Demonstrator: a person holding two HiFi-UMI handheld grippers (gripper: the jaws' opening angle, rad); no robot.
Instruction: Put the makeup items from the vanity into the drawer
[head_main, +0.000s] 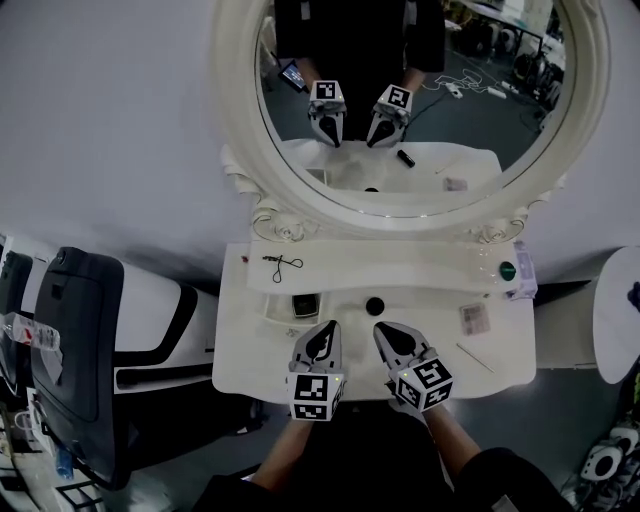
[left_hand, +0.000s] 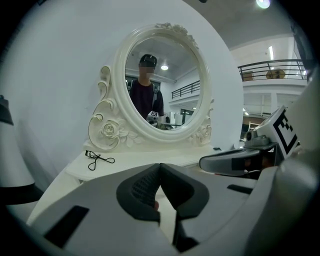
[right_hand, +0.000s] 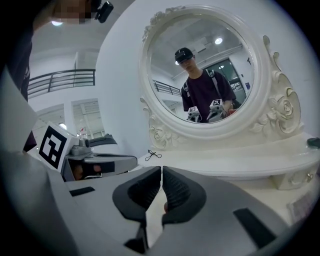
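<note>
Looking down on a white vanity tabletop (head_main: 250, 350), with an oval mirror in a carved white frame (head_main: 237, 110) standing at the back.

Seeing left gripper (head_main: 325, 332) and right gripper (head_main: 388, 335) side by side above the front edge, near each other but apart, both aimed toward the mirror and tilted slightly down.

Checked each gripper's own view:
- left gripper: ribbed dark pads pressed together tip to tip, nothing pinched.
- right gripper: same, pads closed on each other, nothing between.

Locating the makeup items, all on the vanity and none touched:
- black wire eyelash curler (head_main: 283, 266) lying flat on the raised white back shelf (head_main: 400, 262), left part, just below the frame's carved rose.
- small dark rectangular item (head_main: 305, 305) on the tabletop just ahead of the left gripper; too small to identify.
- small black round item (head_main: 375, 305) on the tabletop centre, just ahead of and between the two grippers.
- clear jar with a green lid (head_main: 507, 270) at the shelf's right end.
- flat printed sachet (head_main: 474, 319) on the tabletop, right side.
- thin white stick (head_main: 475, 358) lying diagonally near the right front corner, just beside the sachet.

Also noting a dark grey padded chair (head_main: 75, 350) left of the vanity, well apart from the grippers. Catching the person and both grippers reflected in the glass.
</note>
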